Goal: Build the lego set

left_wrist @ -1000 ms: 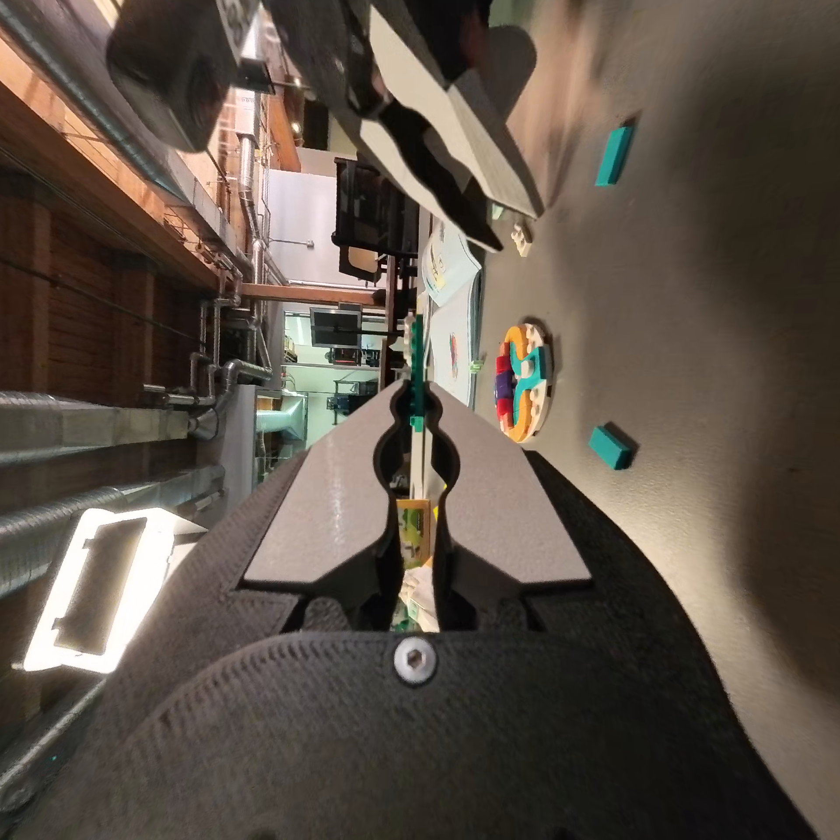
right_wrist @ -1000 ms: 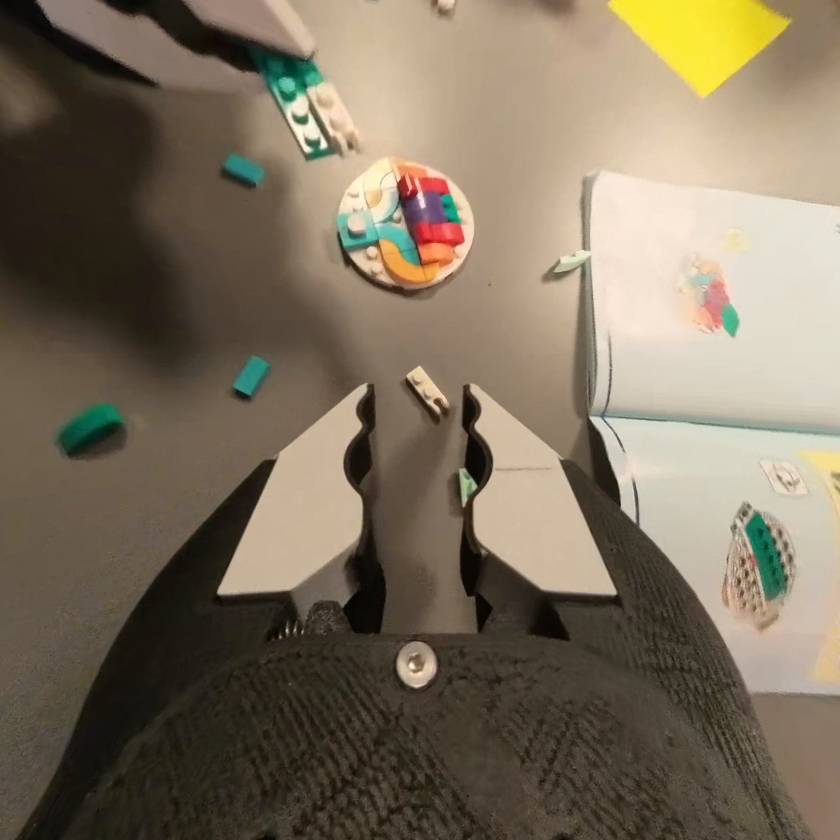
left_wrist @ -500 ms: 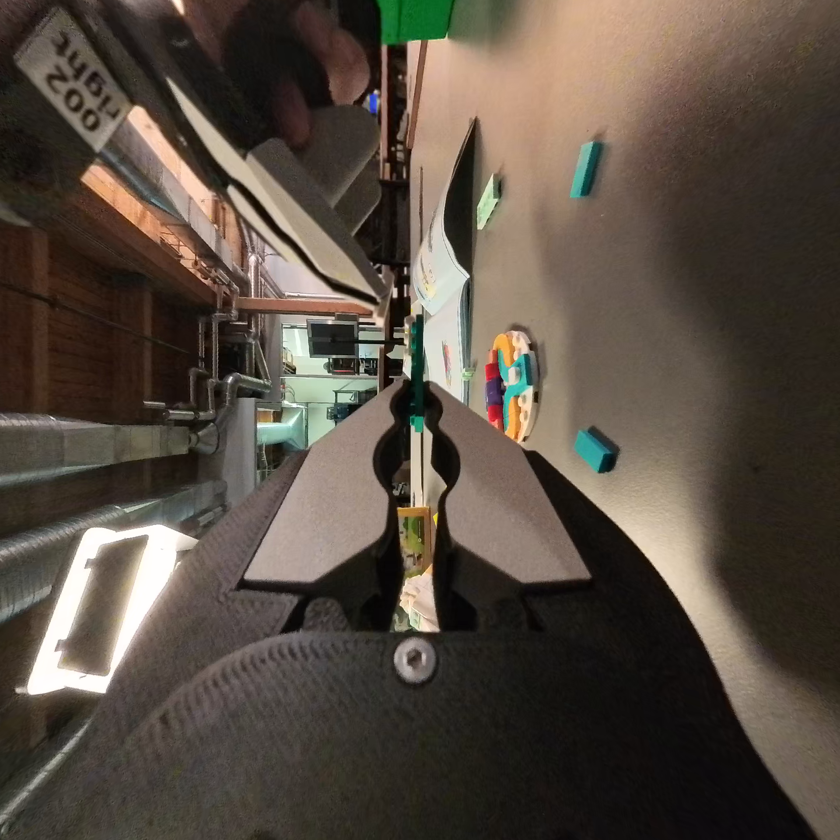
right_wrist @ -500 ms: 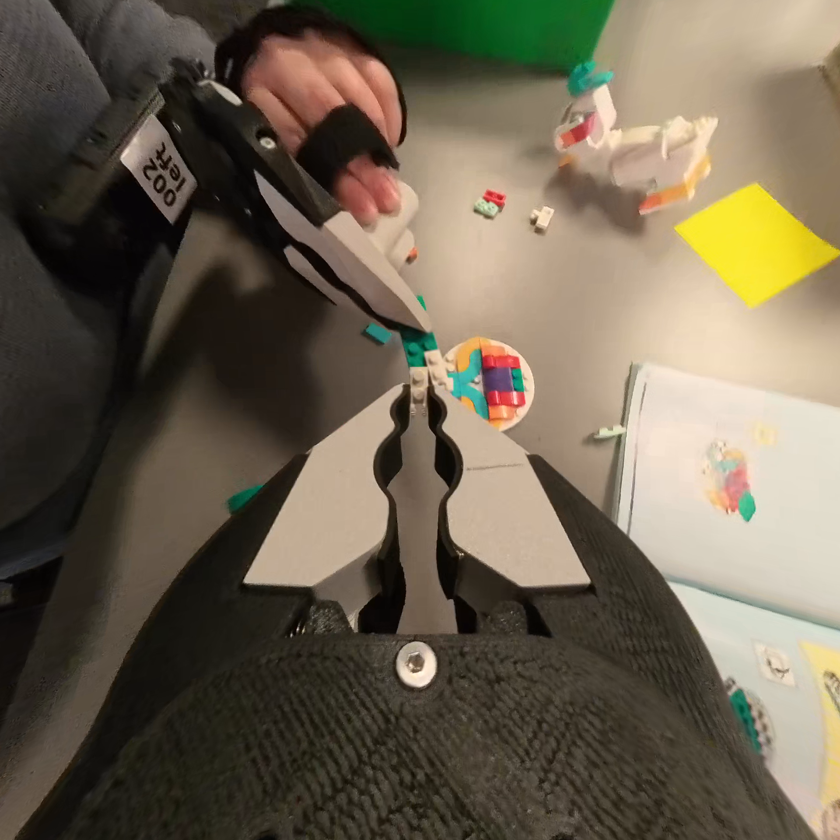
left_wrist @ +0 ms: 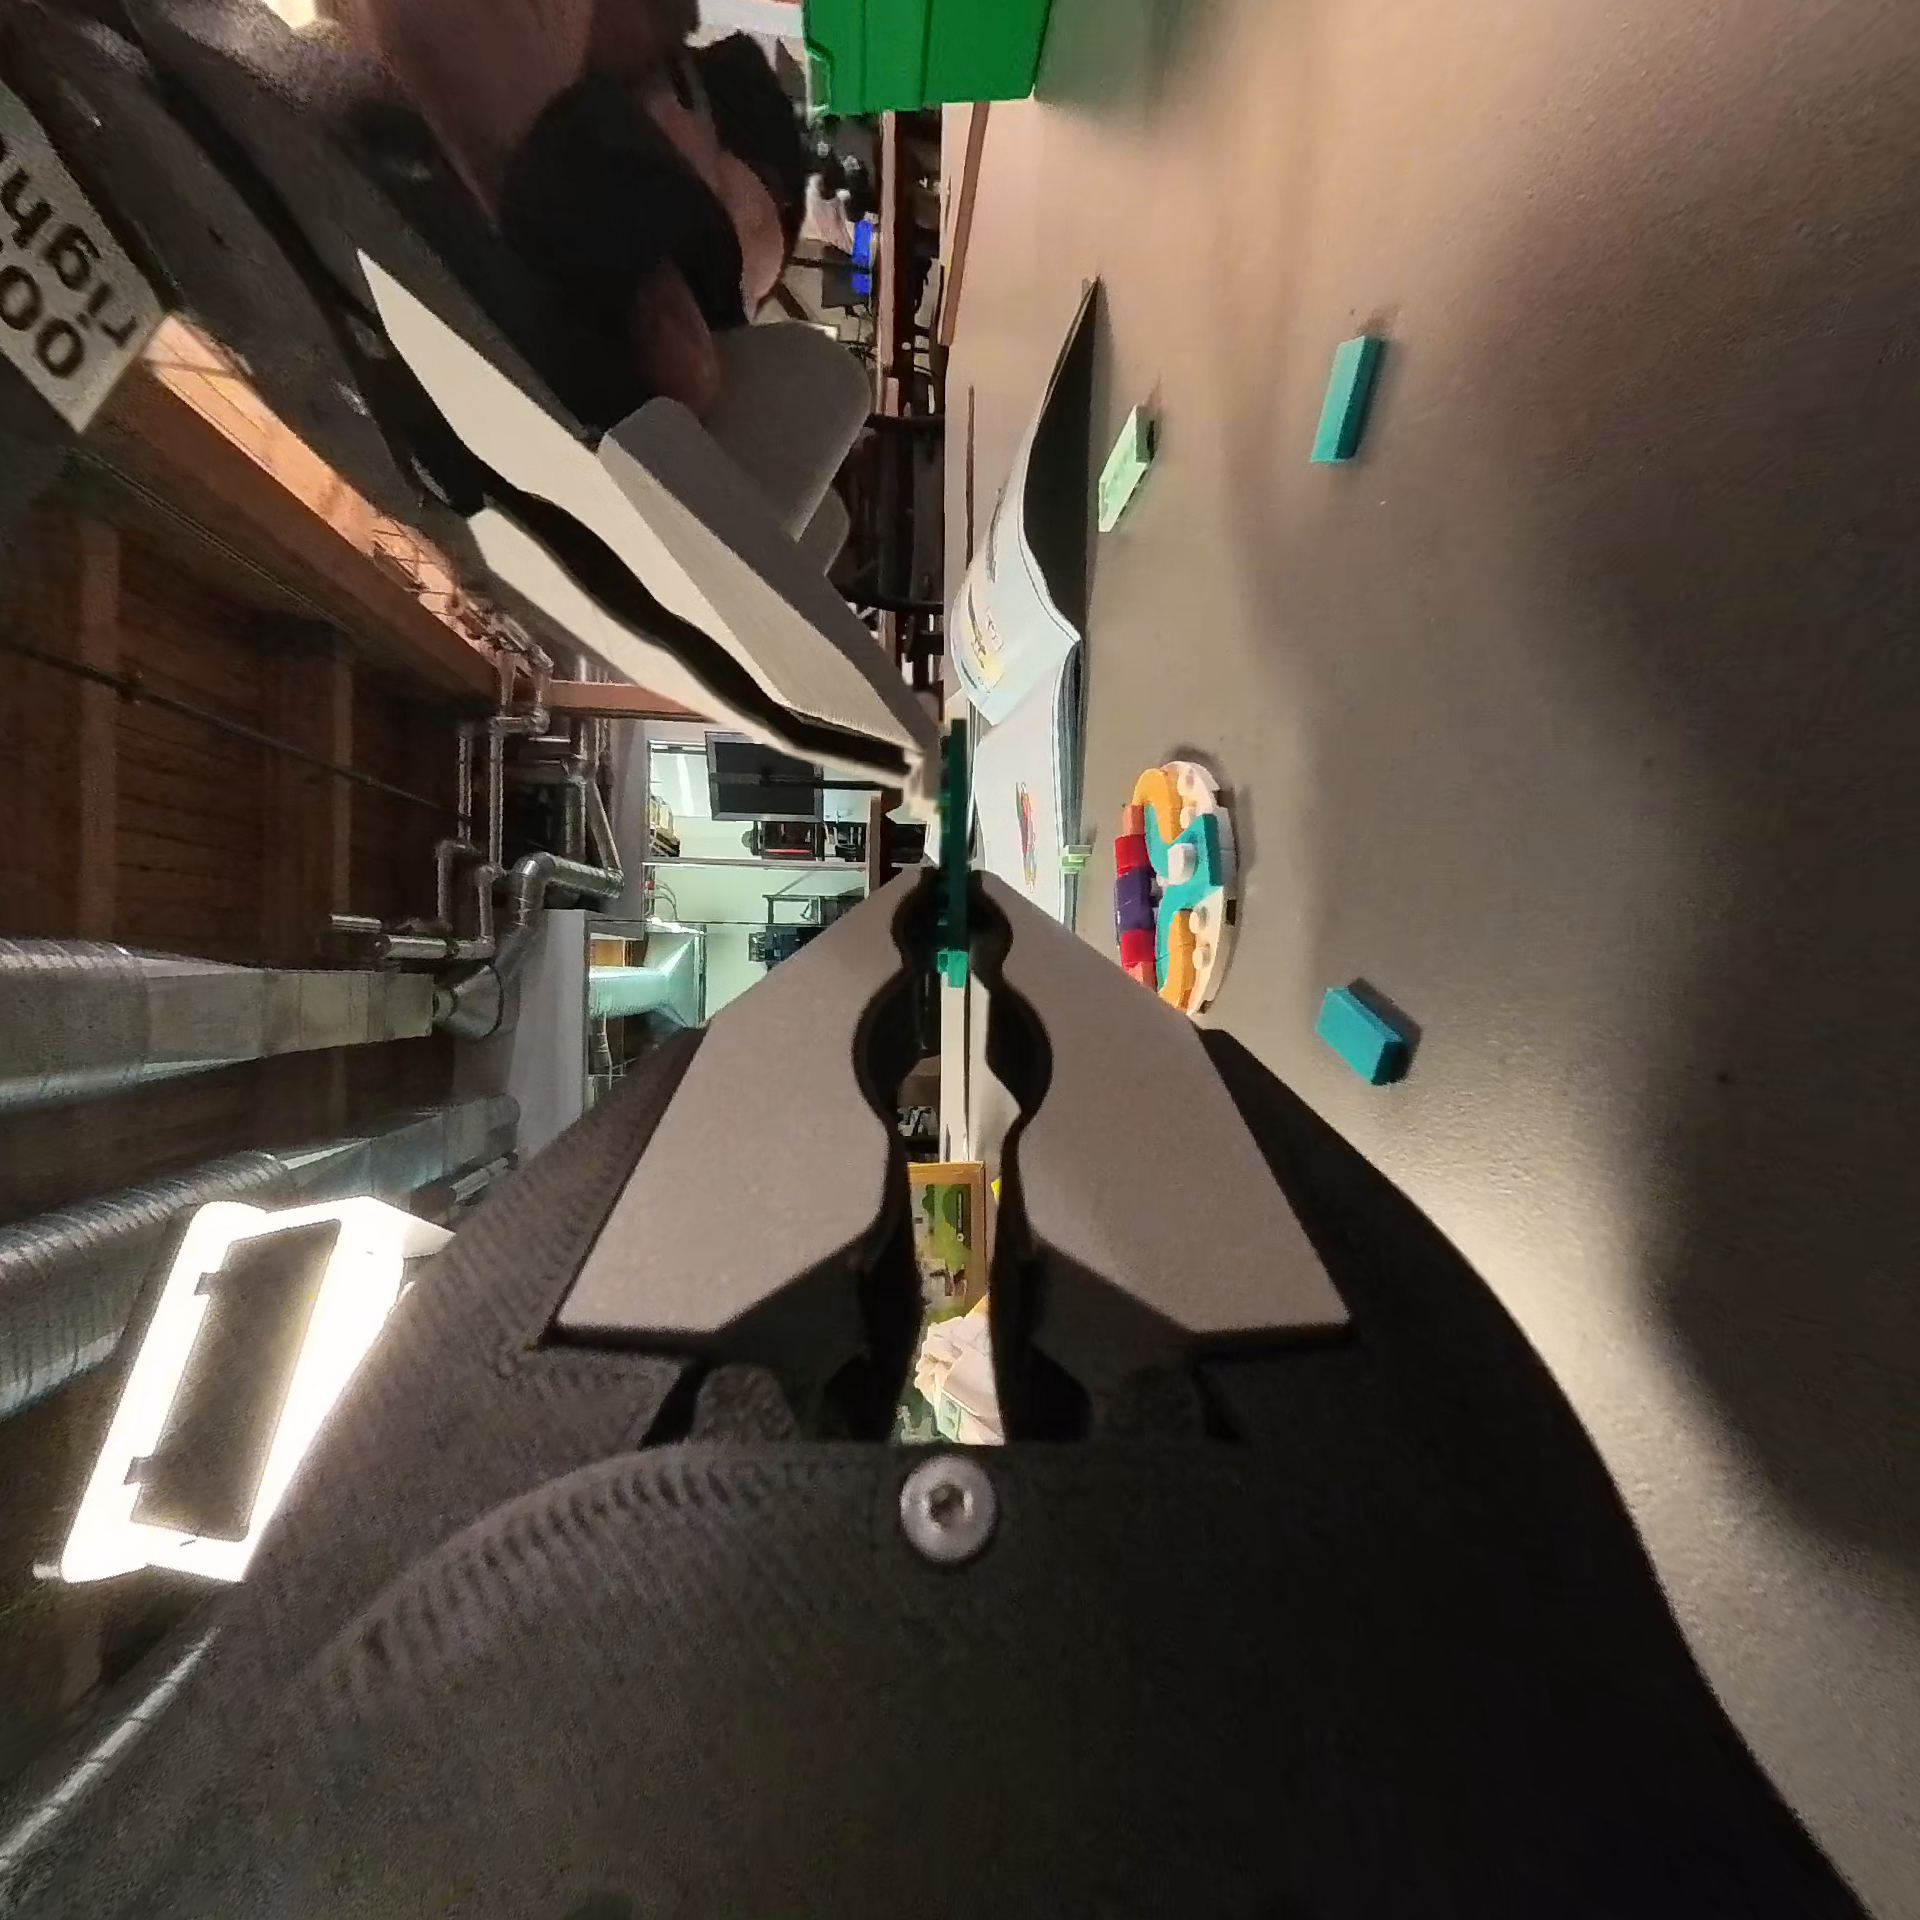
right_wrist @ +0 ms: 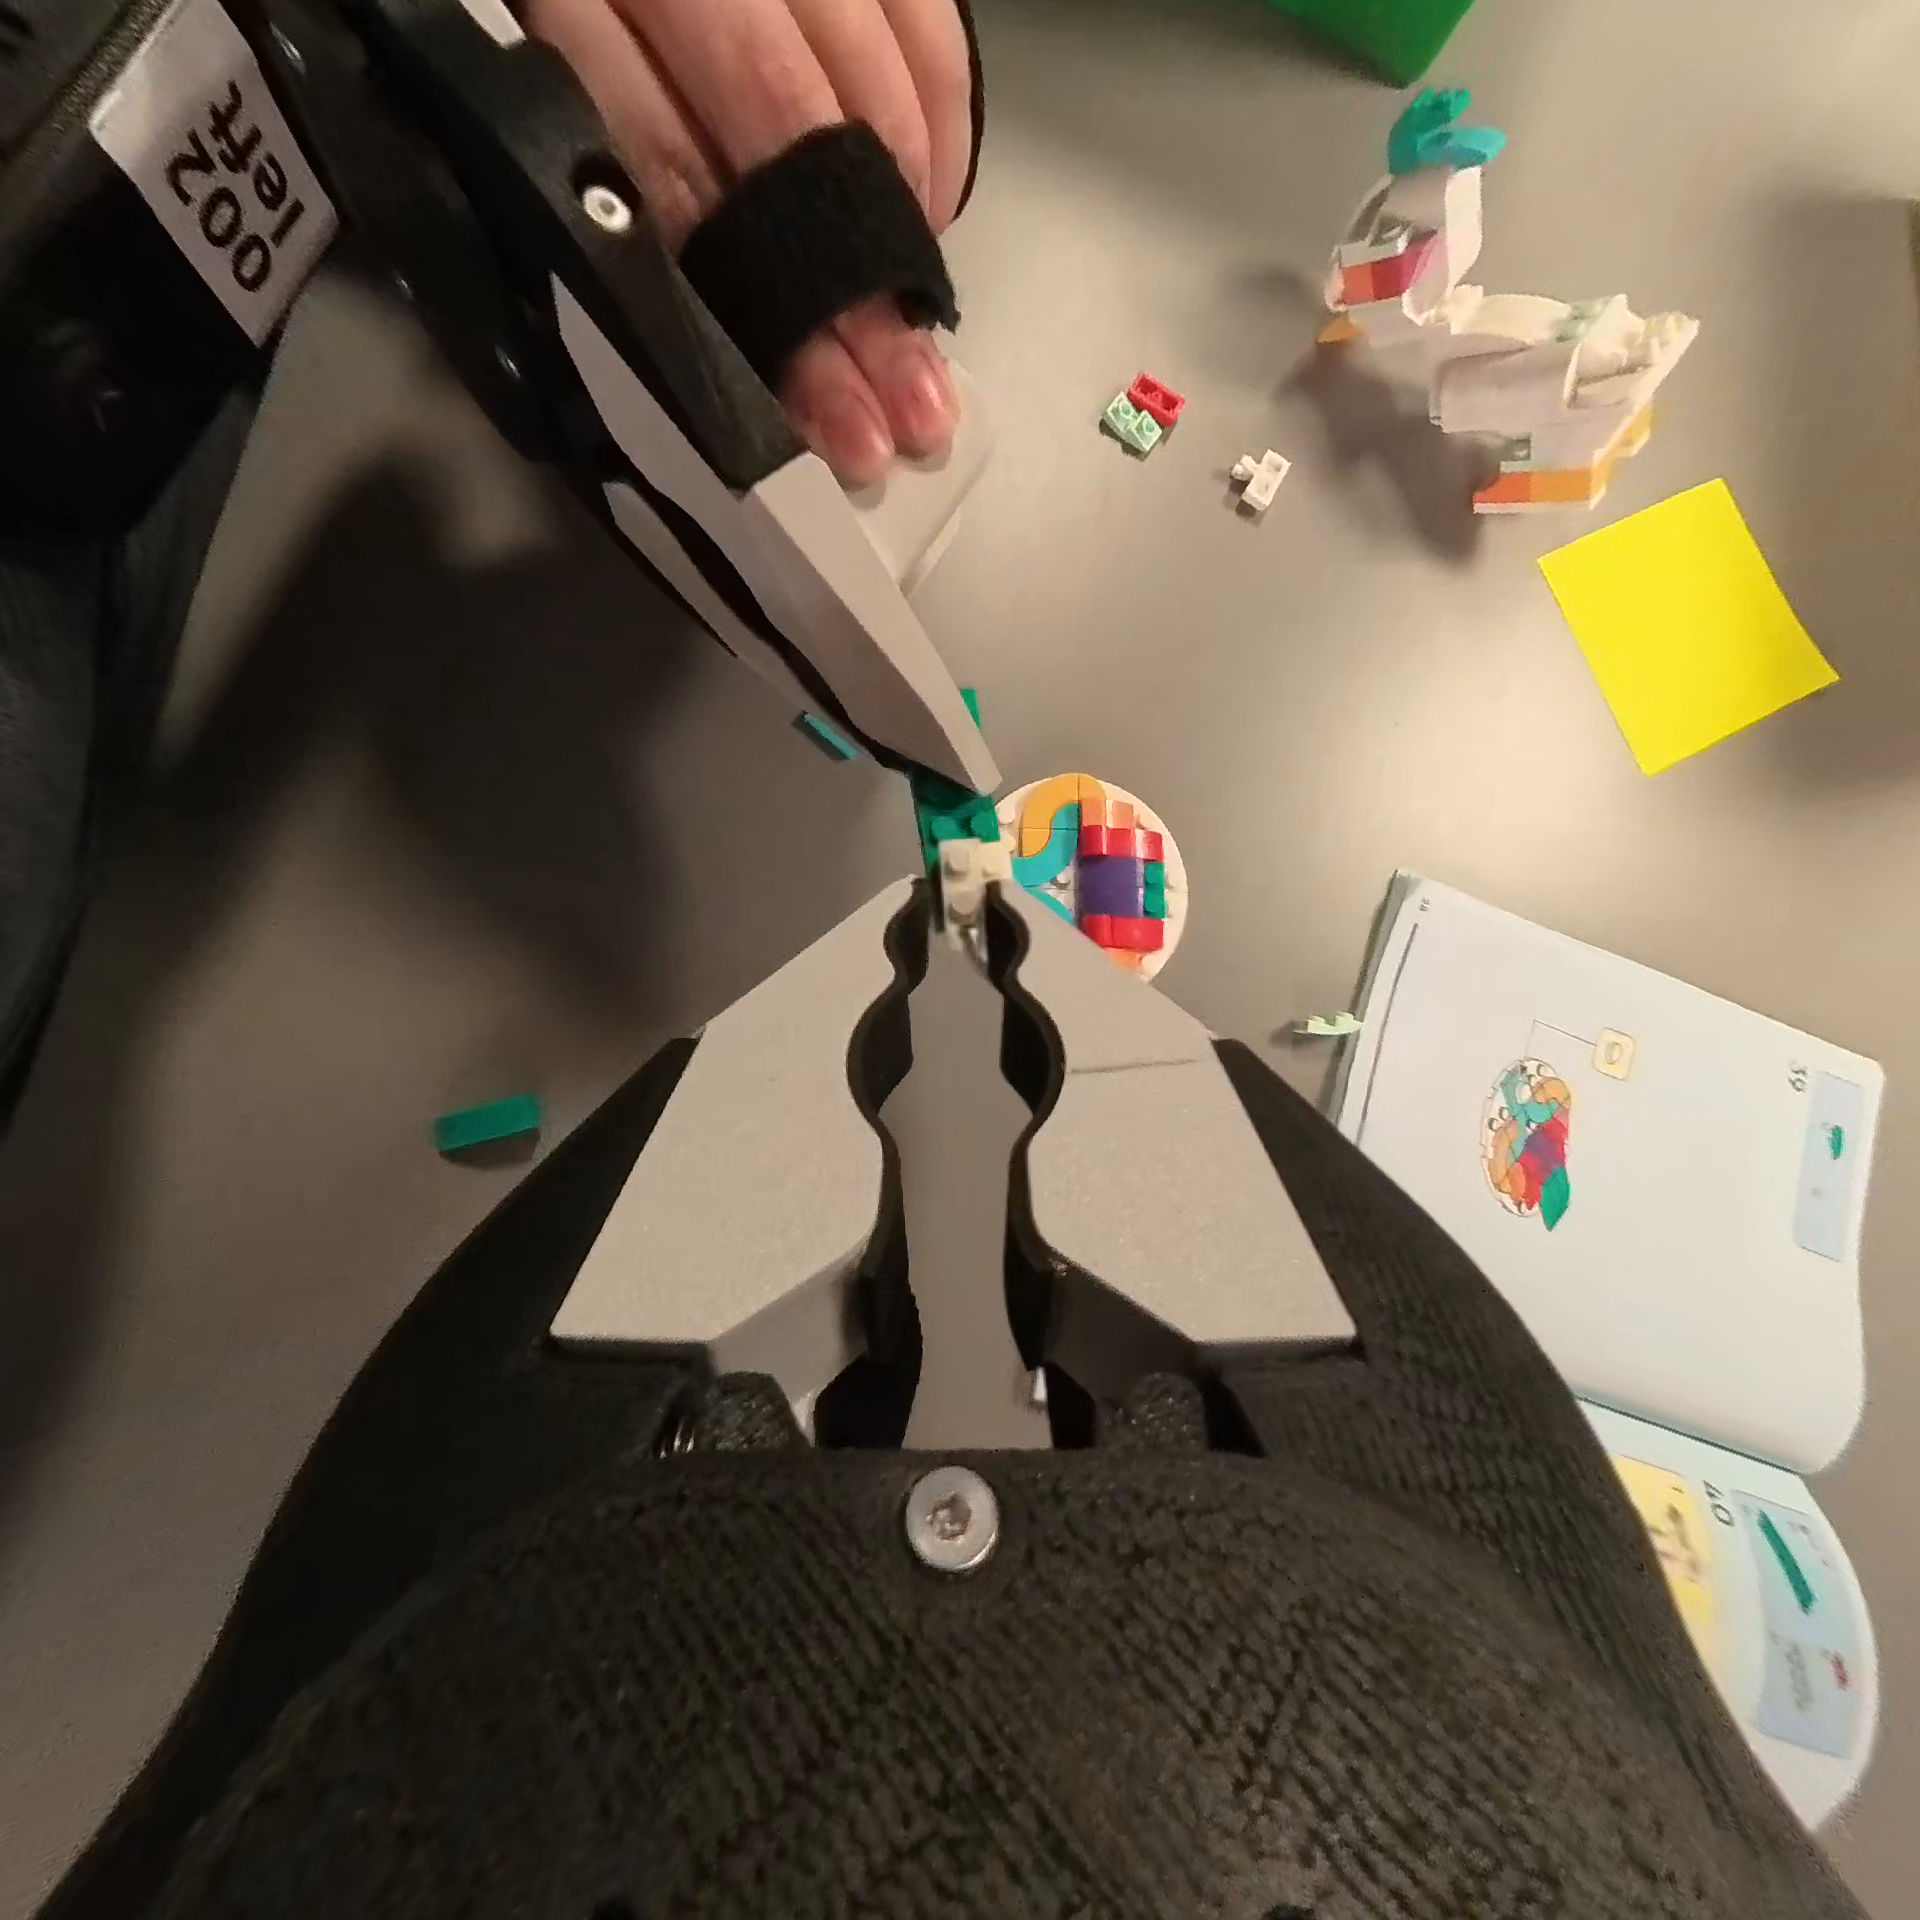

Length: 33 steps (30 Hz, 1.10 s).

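In the left wrist view my left tongs (left_wrist: 951, 914) pinch the green plate (left_wrist: 954, 821) edge-on above the table (left_wrist: 1558, 727), and in the right wrist view my right tongs (right_wrist: 961, 899) clamp the white brick (right_wrist: 966, 868) against that plate beside the round build (right_wrist: 1101, 883).

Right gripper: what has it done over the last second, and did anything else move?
The right gripper, open over a small pale piece on the table a second ago, shut on that pale piece and brought it up against the teal plate. The left gripper stayed shut on the teal plate; the round build stayed put.
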### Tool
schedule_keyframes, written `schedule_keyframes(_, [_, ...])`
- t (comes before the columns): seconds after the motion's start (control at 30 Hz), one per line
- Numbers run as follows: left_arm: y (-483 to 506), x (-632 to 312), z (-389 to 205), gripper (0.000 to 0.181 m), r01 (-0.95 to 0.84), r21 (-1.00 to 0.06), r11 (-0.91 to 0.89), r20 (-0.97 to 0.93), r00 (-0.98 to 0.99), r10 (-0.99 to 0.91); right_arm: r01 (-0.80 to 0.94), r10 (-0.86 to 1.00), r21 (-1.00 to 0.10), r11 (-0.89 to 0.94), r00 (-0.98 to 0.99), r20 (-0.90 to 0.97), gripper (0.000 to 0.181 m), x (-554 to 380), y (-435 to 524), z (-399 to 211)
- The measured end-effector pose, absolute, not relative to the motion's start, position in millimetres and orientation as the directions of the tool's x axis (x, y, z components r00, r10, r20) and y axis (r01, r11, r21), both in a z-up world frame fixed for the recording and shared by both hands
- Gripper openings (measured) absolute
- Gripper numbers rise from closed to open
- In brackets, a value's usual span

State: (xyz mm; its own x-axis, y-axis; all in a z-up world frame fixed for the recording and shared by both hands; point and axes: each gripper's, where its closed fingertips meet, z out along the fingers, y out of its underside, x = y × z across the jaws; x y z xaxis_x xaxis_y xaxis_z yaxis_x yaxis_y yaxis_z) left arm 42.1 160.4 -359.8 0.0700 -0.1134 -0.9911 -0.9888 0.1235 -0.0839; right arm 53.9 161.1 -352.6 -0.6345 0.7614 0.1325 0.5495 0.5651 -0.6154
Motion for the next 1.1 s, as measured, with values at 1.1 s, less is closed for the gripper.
schedule_keyframes(1.1, [162, 37, -357, 0.003, -0.983, -0.16, 0.09, -0.981, 0.147, -0.127, 0.286, 0.289, -0.206, 0.936, -0.29, 0.912, 0.012, 39, 170, -352])
